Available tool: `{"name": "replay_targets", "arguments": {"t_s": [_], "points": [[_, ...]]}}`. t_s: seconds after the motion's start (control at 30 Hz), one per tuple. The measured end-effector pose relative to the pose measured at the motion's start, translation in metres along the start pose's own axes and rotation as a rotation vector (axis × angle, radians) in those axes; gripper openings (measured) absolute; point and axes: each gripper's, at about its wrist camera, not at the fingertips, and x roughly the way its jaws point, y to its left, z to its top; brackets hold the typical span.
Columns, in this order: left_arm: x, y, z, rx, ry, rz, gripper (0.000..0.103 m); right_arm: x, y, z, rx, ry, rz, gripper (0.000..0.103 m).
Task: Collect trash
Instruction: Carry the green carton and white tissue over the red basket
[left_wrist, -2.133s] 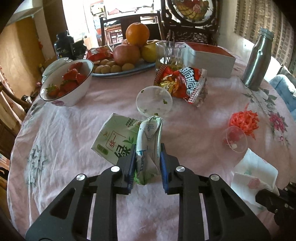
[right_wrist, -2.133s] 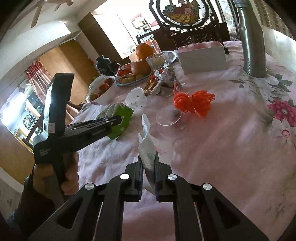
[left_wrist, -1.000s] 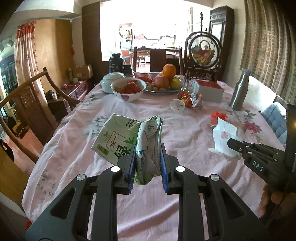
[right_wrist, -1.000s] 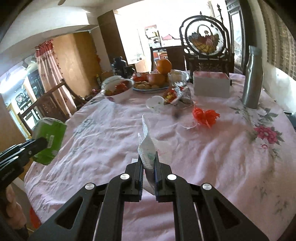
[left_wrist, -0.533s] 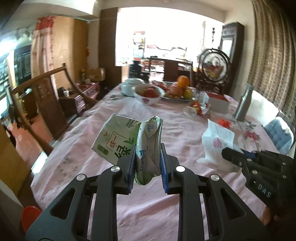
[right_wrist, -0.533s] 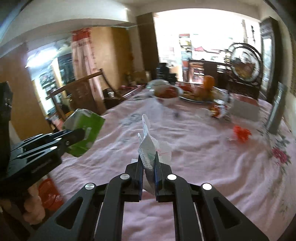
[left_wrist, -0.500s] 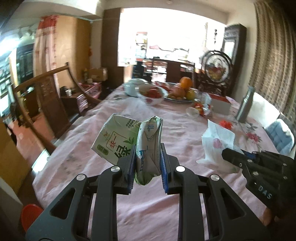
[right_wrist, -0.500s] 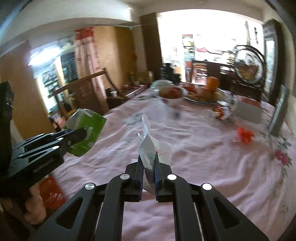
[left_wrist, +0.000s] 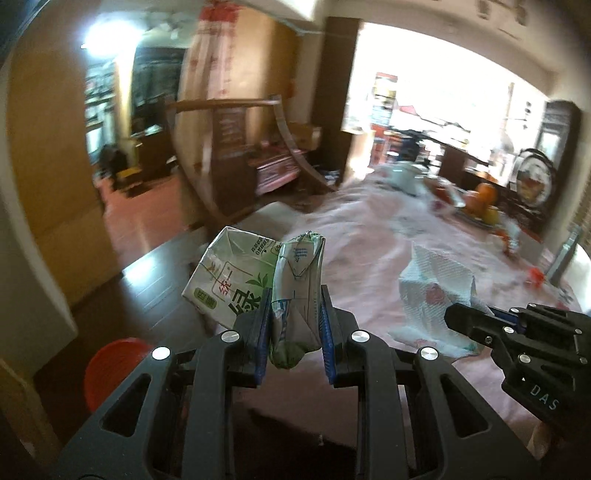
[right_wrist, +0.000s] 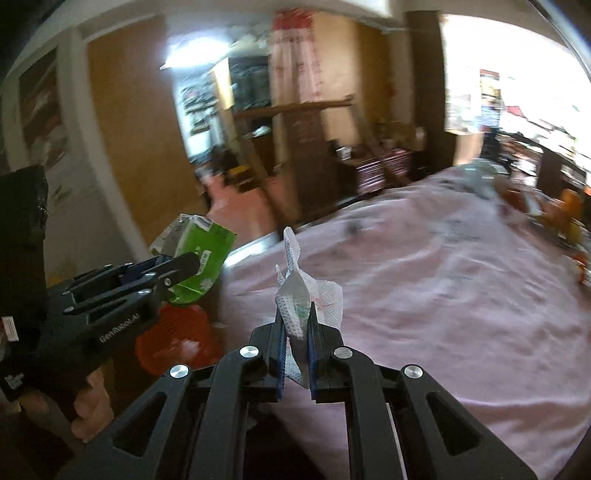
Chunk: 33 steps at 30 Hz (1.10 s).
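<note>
the table (left_wrist: 424, 266) spreads across the right side of both views under a pale pink floral cloth, with blurred fruit (left_wrist: 484, 201) and dishes at its far end. beyond its near edge lies dark wood floor (left_wrist: 147, 273), and a wooden chair (left_wrist: 236, 155) stands past the table's left side. low on the floor beside the table edge sits a red-orange bin (right_wrist: 177, 339), with something white inside it in the right wrist view. the left gripper (left_wrist: 293, 317) is clamped on a crushed green-and-white drink carton (left_wrist: 255, 280), jaws narrowed onto the squashed end so that the printed body juts up and to the left, held in the air over the floor just off the table and above the bin. the right gripper (right_wrist: 296, 332) is pinched nearly closed on a crumpled white napkin (right_wrist: 299, 295) with a faint printed pattern, which sticks up from between the pads, held above the table's near edge. part of a hand (right_wrist: 90, 402) shows under the left tool.
</note>
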Motion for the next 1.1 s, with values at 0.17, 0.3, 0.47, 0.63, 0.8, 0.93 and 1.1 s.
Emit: {"name": "replay_targets", "arguments": {"t_s": [0.17, 0.3, 0.47, 0.63, 0.8, 0.93, 1.1], "points": [[0.003, 0.067, -0.023, -0.098, 0.054, 0.093, 0.025, 0.044, 0.067, 0.011, -0.100, 0.088, 0.097, 0.010], [0.009, 0.115, -0.042, -0.185, 0.101, 0.167, 0.025, 0.071, 0.106, 0.015, -0.140, 0.133, 0.170, 0.010], [0.036, 0.169, -0.074, -0.278, 0.218, 0.273, 0.025, 0.117, 0.148, 0.013, -0.173, 0.204, 0.255, 0.010], [0.063, 0.215, -0.104, -0.339, 0.316, 0.352, 0.025, 0.177, 0.177, 0.005, -0.159, 0.291, 0.331, 0.010], [0.092, 0.253, -0.131, -0.395, 0.417, 0.397, 0.025, 0.231, 0.195, -0.009, -0.138, 0.391, 0.368, 0.010], [0.104, 0.269, -0.144, -0.431, 0.462, 0.402, 0.025, 0.265, 0.206, -0.024, -0.130, 0.471, 0.381, 0.010], [0.115, 0.276, -0.155, -0.440, 0.485, 0.394, 0.025, 0.293, 0.208, -0.037, -0.125, 0.536, 0.385, 0.010]]}}
